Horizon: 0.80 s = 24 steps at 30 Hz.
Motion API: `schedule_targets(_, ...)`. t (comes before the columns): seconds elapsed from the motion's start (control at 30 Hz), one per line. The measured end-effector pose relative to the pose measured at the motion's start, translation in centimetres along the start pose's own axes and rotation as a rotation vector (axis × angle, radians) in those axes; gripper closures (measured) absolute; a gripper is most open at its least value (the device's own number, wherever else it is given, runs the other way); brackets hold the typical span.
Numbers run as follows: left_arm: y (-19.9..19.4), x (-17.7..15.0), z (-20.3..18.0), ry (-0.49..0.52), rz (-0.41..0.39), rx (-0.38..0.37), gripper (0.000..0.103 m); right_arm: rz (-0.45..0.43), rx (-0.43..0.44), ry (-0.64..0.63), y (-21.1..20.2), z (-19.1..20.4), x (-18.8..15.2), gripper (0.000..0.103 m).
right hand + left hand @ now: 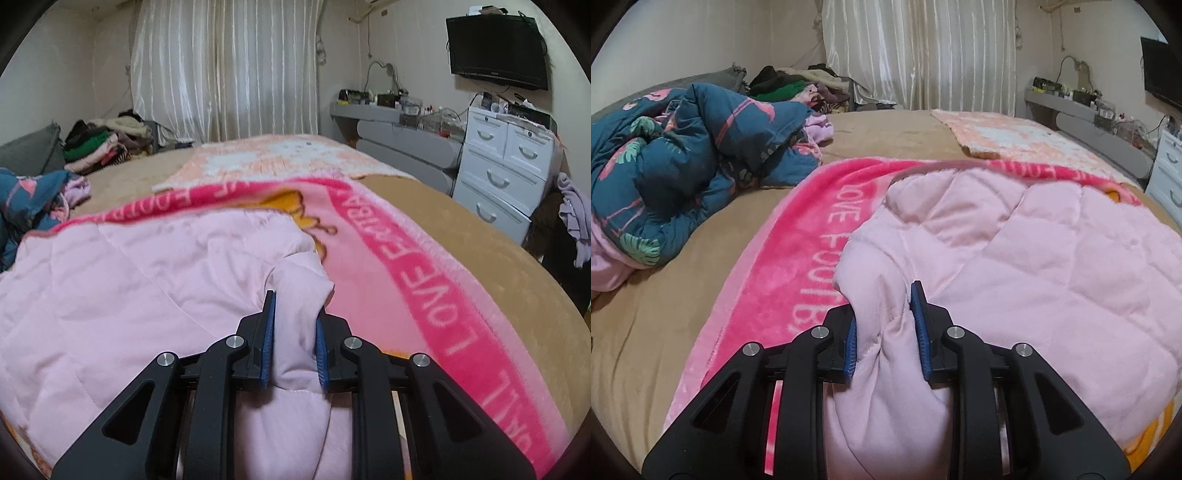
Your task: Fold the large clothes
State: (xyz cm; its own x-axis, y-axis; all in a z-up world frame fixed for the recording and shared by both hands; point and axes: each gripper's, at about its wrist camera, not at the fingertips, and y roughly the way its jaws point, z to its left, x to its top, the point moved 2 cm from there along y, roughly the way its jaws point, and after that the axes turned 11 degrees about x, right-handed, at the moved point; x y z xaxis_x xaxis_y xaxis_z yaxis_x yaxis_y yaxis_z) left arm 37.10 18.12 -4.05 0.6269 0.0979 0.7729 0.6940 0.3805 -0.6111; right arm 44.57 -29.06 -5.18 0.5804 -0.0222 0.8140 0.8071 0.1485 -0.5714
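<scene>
Tongs [882, 314] over tan bed [683, 295], curtained room

One pink quilted jacket [1034, 251] lies on one pink blanket [798, 236]. Two grippers, the left [884, 325] and the right [293, 332], each pinch a fold of it. One peach mat [280, 158], one blue duvet [683, 162], one clothes heap [107, 140], one curtain [229, 70], one television [496, 51], and one white drawer unit [506, 162] with four drawers showing.
</scene>
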Motion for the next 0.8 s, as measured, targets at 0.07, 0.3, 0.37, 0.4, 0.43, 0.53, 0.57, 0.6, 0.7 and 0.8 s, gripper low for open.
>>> schedule_targets(0.07,0.9,-0.5,0.1,0.001,0.021,-0.001,0.083,0.015,0.008,0.021,0.4,-0.3,-0.5,0.085)
schedule_targets(0.3,0.6,-0.9,0.7,-0.009,0.046,0.034,0.068,0.024,0.019,0.148,-1.6,-2.2,-0.8,0.04)
schedule_targets(0.37,-0.2,-0.8,1.2,-0.006,0.029,0.079,0.055,-0.001,0.057,0.213,-3.3,-3.2,-0.8,0.032)
schedule_targets(0.4,-0.7,-0.8,1.6,-0.012,0.026,0.083,0.051,-0.006,0.069,0.233,-3.9,-3.4,-0.8,0.023)
schedule_targets(0.43,-1.3,-0.7,2.0,-0.032,0.029,0.071,0.045,-0.016,0.077,0.254,-4.8,-3.6,-0.8,0.015)
schedule_targets(0.53,-2.8,-0.9,3.2,-0.08,0.045,0.042,0.028,-0.058,0.128,0.314,-7.6,-4.0,-1.0,0.007)
schedule_targets(0.57,-3.2,-1.1,3.4,-0.092,0.051,0.031,0.026,-0.055,0.143,0.317,-8.1,-3.8,-1.0,0.006)
schedule_targets(0.6,-3.9,-1.2,3.7,-0.108,0.058,0.013,0.02,-0.056,0.159,0.312,-8.8,-3.6,-1.0,0.005)
schedule_targets(0.7,-5.5,-1.4,3.9,-0.116,0.059,-0.006,0.01,-0.077,0.183,0.289,-10.9,-2.6,-1.3,0.004)
schedule_targets(0.8,-7.5,-1.8,4.2,-0.126,0.047,-0.021,0.009,-0.077,0.197,0.269,-12.4,-1.7,-2.2,0.004)
